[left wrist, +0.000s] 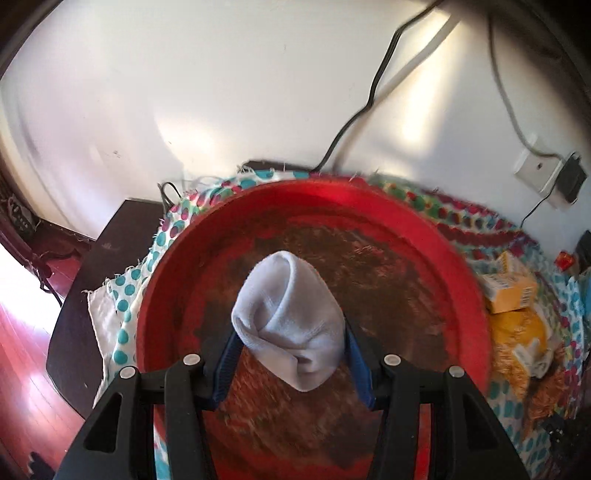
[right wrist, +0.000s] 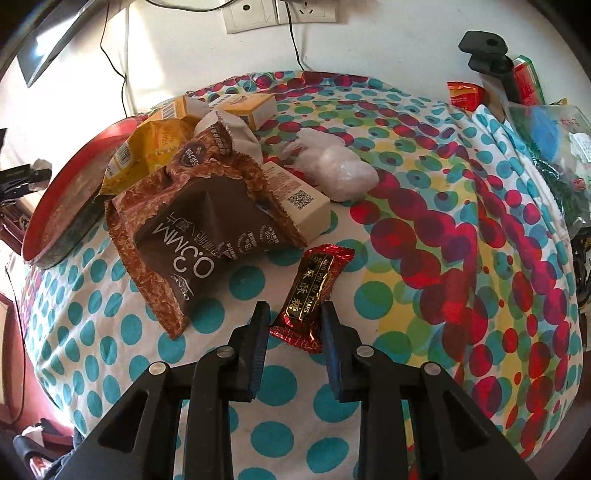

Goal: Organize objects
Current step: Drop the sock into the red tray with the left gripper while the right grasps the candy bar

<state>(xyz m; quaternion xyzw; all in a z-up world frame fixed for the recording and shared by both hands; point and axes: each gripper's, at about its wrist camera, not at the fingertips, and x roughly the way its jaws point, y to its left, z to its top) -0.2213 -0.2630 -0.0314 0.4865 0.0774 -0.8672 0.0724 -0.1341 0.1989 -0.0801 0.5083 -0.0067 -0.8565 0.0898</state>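
My left gripper (left wrist: 291,332) is shut on a rolled white sock (left wrist: 288,321) and holds it above the round red tray (left wrist: 443,251). The tray also shows at the left of the right wrist view (right wrist: 77,158). My right gripper (right wrist: 295,314) is open, its blue pads on either side of the near end of a red and gold candy wrapper (right wrist: 314,291) that lies on the dotted cloth (right wrist: 424,221). I cannot tell whether the pads touch the wrapper.
A brown snack bag (right wrist: 192,236), a yellow bag (right wrist: 147,147), small cartons (right wrist: 251,107), a cream box (right wrist: 299,199) and a white plastic bag (right wrist: 340,166) lie behind the wrapper. More packets (right wrist: 546,147) crowd the right edge. Wall sockets (right wrist: 280,11) and cables are behind.
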